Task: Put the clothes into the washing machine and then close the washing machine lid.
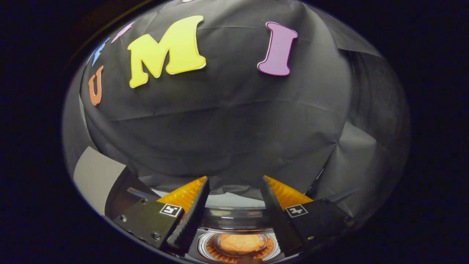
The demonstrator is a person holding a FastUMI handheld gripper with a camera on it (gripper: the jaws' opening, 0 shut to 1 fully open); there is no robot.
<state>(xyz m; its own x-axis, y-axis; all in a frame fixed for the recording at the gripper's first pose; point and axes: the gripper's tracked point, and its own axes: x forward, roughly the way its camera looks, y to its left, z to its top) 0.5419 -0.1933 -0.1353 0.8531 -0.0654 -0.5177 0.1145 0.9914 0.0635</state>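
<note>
My gripper (235, 179) is open, its two fingers spread wide with nothing between them. It hovers above the washing machine (229, 200), whose pale top edge shows between the fingers. Lower down, between the finger bases, I look into the round drum opening (205, 246). An orange cloth (240, 244) lies bunched inside the drum. A dark glossy band (234, 218) runs across just beyond the opening; I cannot tell if it is the lid. The fingers touch neither the cloth nor the machine.
The booth's black cloth wall (227, 121) hangs close behind the machine. A pale grey panel (96, 178) stands to the left of the fingers, with a dark curved edge (119, 190) beside it.
</note>
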